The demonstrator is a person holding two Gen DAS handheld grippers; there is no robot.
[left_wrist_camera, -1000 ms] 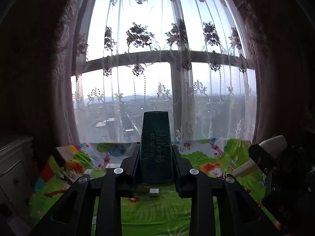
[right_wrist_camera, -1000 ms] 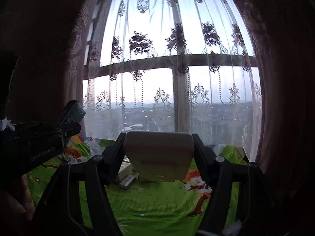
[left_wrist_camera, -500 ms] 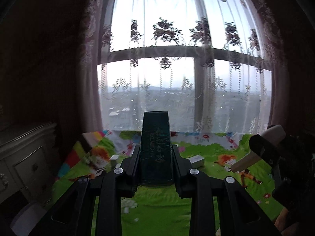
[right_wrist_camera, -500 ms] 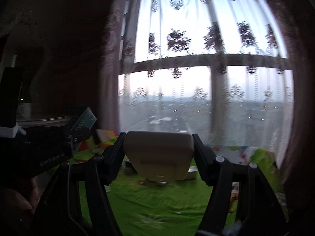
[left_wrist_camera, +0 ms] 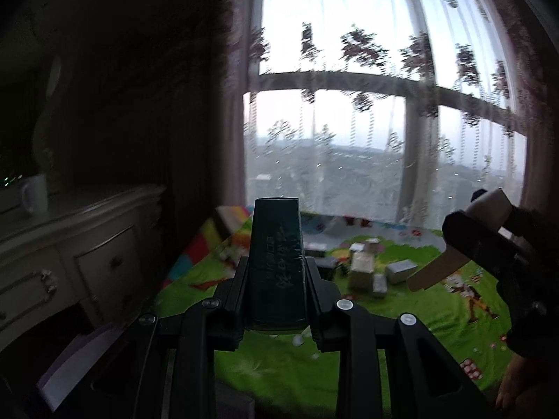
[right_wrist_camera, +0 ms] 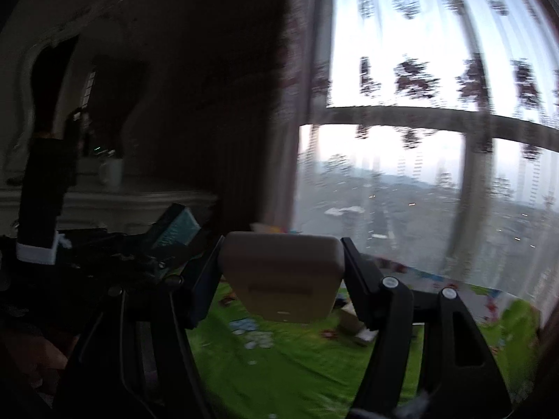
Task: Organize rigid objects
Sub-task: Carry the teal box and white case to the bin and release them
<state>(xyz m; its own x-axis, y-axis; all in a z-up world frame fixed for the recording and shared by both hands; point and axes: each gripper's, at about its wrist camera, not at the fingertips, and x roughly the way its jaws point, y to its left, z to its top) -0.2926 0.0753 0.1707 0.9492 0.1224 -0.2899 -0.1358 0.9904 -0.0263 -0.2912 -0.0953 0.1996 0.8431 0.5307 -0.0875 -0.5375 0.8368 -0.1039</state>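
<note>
My left gripper [left_wrist_camera: 276,300] is shut on a tall dark green box [left_wrist_camera: 276,262] with pale lettering, held upright above the green play mat [left_wrist_camera: 286,370]. My right gripper [right_wrist_camera: 283,279] is shut on a beige rounded box [right_wrist_camera: 283,276], also held in the air. In the left wrist view the right gripper [left_wrist_camera: 489,244] and its beige box [left_wrist_camera: 487,206] show at the right edge. In the right wrist view the left gripper's dark green box [right_wrist_camera: 176,225] shows at the left. Several small boxes [left_wrist_camera: 363,269] lie on the mat by the window.
A white dresser [left_wrist_camera: 70,244] with drawers stands at the left, with a white mug [left_wrist_camera: 35,193] on top. A lace-curtained window [left_wrist_camera: 384,122] fills the back. A pale flat thing [left_wrist_camera: 77,363] lies on the floor at lower left.
Both views have swung left: the dresser and dark wall have come into sight and the window has slid right. Both grippers still hold their boxes.
</note>
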